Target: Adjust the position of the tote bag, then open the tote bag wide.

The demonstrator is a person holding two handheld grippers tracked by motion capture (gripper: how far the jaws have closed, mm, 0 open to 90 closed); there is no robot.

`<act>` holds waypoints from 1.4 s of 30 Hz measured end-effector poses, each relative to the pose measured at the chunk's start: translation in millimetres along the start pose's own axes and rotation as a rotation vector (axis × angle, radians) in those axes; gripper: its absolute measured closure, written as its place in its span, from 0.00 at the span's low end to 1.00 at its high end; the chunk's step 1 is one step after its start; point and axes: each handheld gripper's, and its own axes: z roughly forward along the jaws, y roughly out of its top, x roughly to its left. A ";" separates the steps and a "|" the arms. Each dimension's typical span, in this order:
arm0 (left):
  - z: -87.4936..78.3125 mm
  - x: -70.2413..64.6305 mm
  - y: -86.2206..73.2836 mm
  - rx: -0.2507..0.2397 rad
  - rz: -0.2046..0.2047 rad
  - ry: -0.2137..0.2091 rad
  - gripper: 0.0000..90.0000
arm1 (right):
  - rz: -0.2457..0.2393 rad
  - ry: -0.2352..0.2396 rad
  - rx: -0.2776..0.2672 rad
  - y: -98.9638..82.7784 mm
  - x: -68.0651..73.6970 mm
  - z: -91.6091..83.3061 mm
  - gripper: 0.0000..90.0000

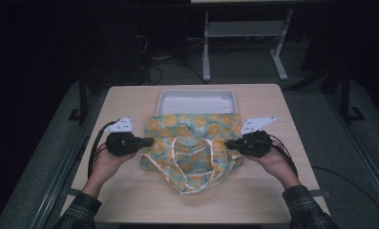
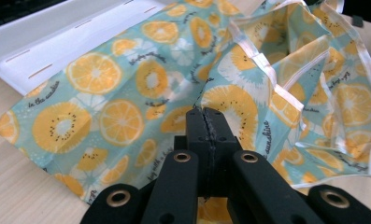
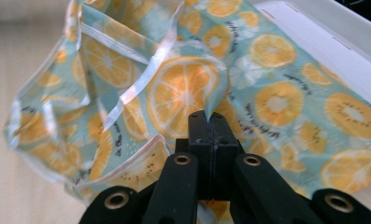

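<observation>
Your left gripper (image 1: 146, 142) and right gripper (image 1: 229, 143) are matte black, each topped by a pale grey three-cornered plate and trailing a looping black cable at the frame's lower sides. Brass-ringed holes dot the black jaw arms (four per gripper view). Your sleeves (image 1: 305, 206) are dark green plaid.

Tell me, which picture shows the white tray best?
The high view: the whole white tray shows, lying behind the fruit-print cloth on the table. The left gripper view has just one end of it, top left, and the right gripper view one strip, top right.
</observation>
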 end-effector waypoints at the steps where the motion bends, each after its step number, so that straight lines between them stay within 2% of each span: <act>1: 4.7 3.9 -1.0 0.009 -0.013 0.005 1.00 | 0.000 -0.006 0.000 0.7 -2.9 2.6 0.99; 4: 14.0 12.4 -3.1 0.022 -0.037 0.014 1.00 | 0.024 -0.017 0.013 1.8 -11.8 13.5 0.99; 11: 37.6 28.0 -10.3 0.062 -0.097 0.024 1.00 | 0.060 -0.049 0.088 -4.8 -25.7 37.6 0.99; 13: 45.0 30.7 -12.4 0.093 -0.083 0.031 1.00 | 0.069 -0.049 0.110 -6.8 -27.9 43.2 0.99; 17: 56.1 27.7 -17.1 0.151 -0.083 0.029 1.00 | 0.080 -0.041 0.149 -11.0 -28.5 50.3 0.99; 20: 60.2 25.9 -19.8 0.183 -0.067 0.013 1.00 | 0.086 -0.036 0.167 -14.1 -29.1 52.3 0.99; 21: 61.4 24.5 -20.6 0.188 -0.074 0.009 1.00 | 0.083 -0.033 0.170 -15.0 -29.1 52.9 0.99; 25: 62.9 22.1 -21.3 0.219 -0.048 -0.008 1.00 | 0.091 -0.020 0.183 -17.1 -27.7 52.5 0.99; 26: 63.8 19.5 -21.7 0.214 -0.060 -0.010 1.00 | 0.090 -0.018 0.186 -17.6 -27.5 52.5 0.99; 30: 62.1 14.9 -22.1 0.235 -0.041 -0.024 1.00 | 0.087 -0.001 0.187 -21.7 -25.7 51.4 0.99; 42: 45.5 -2.9 -33.9 0.273 -0.002 -0.060 1.00 | 0.076 0.045 0.204 -31.9 -12.0 41.4 0.99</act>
